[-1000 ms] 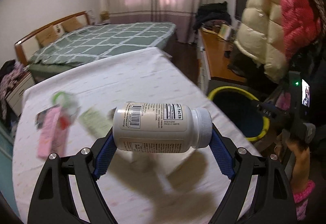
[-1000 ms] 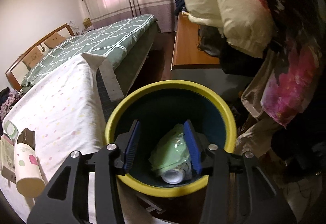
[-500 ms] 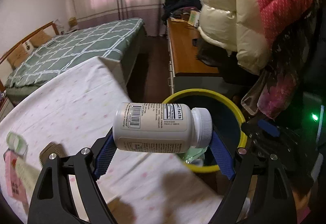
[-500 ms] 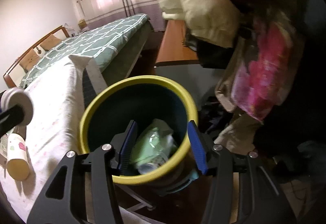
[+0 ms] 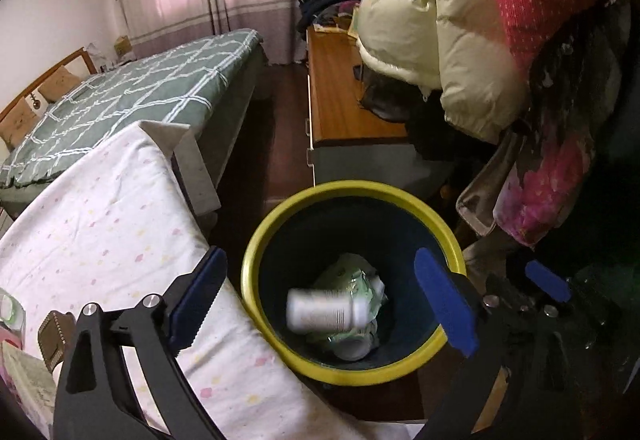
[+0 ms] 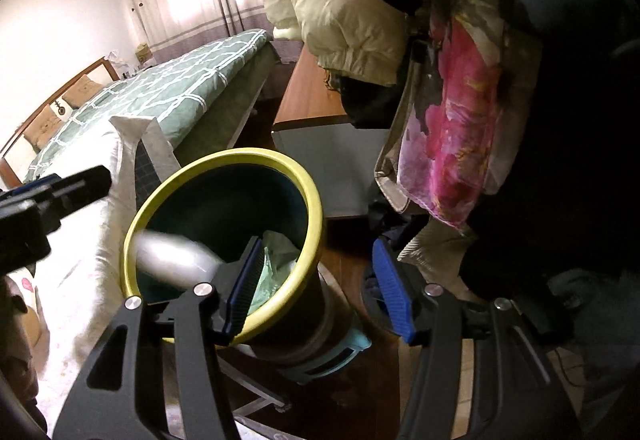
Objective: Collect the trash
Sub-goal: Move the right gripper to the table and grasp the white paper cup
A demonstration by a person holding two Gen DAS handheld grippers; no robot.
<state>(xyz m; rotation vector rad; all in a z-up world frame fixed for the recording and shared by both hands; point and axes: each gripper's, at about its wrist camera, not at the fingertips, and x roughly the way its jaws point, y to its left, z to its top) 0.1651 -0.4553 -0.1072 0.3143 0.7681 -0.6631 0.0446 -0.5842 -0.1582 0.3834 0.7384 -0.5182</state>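
Note:
A white pill bottle (image 5: 326,310) is a blur in mid-fall inside the yellow-rimmed dark bin (image 5: 352,188), above a green wrapper (image 5: 354,276). My left gripper (image 5: 320,264) hangs over the bin with its jaws opening wide and nothing between its pads. In the right wrist view the bottle (image 6: 176,256) streaks past the bin rim (image 6: 224,156), and the left gripper (image 6: 60,192) shows at the left edge. My right gripper (image 6: 316,252) straddles the bin's right rim, jaws opening, pads not touching it. One of its fingers (image 5: 548,280) shows right of the bin.
The table with a white spotted cloth (image 5: 100,232) lies left of the bin, with a brown item (image 5: 52,336) and other pieces at its near left. Puffy jackets (image 5: 440,20) hang over a wooden cabinet (image 5: 340,100). A green bed (image 5: 140,88) stands behind.
My left gripper carried the bottle from above the table rightward over the bin, then opened and dropped it. The right gripper shifted right across the bin's rim and widened slightly.

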